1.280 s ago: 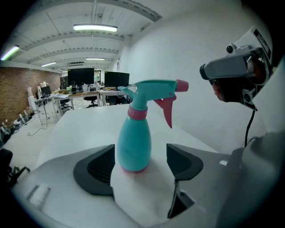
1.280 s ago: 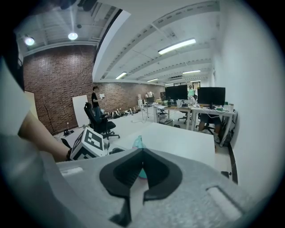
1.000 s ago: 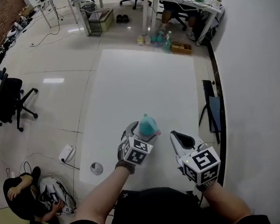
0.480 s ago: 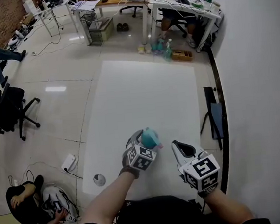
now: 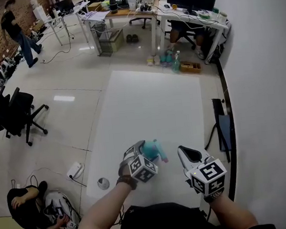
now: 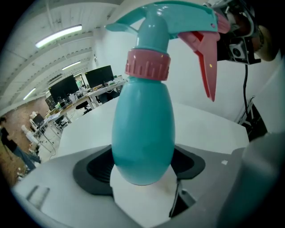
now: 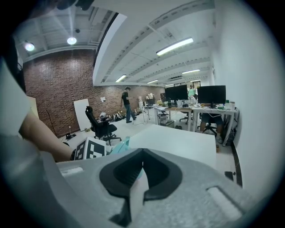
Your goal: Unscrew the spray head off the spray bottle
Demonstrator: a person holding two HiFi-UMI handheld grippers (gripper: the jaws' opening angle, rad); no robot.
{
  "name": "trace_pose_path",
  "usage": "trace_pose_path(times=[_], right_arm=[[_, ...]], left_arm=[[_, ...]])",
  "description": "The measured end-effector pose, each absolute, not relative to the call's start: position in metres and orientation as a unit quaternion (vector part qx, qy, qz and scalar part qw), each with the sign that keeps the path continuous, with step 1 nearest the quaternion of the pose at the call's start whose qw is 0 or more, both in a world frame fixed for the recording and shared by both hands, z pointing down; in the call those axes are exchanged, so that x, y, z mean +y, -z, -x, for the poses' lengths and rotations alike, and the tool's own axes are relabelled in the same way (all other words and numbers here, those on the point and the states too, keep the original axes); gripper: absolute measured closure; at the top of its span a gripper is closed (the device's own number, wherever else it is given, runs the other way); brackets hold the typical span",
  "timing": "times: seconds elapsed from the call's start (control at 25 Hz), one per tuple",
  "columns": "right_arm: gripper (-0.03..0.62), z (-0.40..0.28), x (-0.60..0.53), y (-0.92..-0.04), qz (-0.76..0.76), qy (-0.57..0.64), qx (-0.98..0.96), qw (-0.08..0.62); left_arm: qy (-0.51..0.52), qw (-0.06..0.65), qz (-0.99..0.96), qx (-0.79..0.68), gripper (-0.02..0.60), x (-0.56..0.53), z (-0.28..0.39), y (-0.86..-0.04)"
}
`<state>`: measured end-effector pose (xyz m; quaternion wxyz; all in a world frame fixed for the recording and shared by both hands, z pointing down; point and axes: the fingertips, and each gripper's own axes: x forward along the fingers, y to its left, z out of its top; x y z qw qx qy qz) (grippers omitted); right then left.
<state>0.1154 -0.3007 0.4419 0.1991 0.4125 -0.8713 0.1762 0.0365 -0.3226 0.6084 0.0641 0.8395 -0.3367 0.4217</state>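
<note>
A teal spray bottle (image 5: 149, 148) with a pink collar (image 6: 148, 67), teal spray head (image 6: 178, 18) and pink trigger (image 6: 207, 58) hangs over the near end of the white table (image 5: 151, 100). My left gripper (image 5: 139, 153) is shut on the bottle's round body (image 6: 142, 133), jaws wide around it; they have just closed a little further on it. In the head view the bottle leans right, its trigger toward my right gripper (image 5: 185, 152). The right gripper (image 7: 140, 171) is shut and empty, a short way right of the bottle (image 7: 121, 146).
A black bag (image 5: 224, 129) hangs at the table's right edge by the white wall. Desks with monitors (image 5: 187, 1) stand beyond the far end, bottles (image 5: 170, 58) on the floor there. An office chair (image 5: 12, 116), a walking person (image 5: 17, 33) and a seated person (image 5: 26, 203) are on the left.
The left gripper has rolled, and the bottle now leans right with its trigger nearer the right gripper. The right gripper has stayed put. A person has walked in at the far left.
</note>
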Motion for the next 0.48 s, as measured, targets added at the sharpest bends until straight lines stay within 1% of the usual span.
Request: trace_pose_path(times=[0.2,0.24,0.28,0.4,0.48], right_arm=[[0.602,-0.113,-0.288,-0.433,-0.386,-0.177,-0.886,0.186],[0.584,-0.111,-0.285,-0.432,-0.377,-0.18,-0.89,0.183],[0.518,-0.109,-0.281,-0.43,-0.367,-0.184,-0.894,0.182],[0.478,-0.105,-0.27,-0.425,-0.338,-0.203,-0.902,0.175],[0.439,-0.099,-0.259,-0.423,-0.318,-0.219,-0.906,0.172]], left_arm=[[-0.471,0.03,-0.818,-0.328,0.166,-0.299,-0.027,-0.605],[-0.479,0.024,-0.814,-0.328,0.166,-0.296,-0.026,-0.604],[-0.487,0.018,-0.809,-0.329,0.166,-0.292,-0.025,-0.602],[-0.507,0.01,-0.797,-0.329,0.166,-0.279,-0.026,-0.596],[-0.512,0.004,-0.791,-0.335,0.167,-0.269,-0.028,-0.59]])
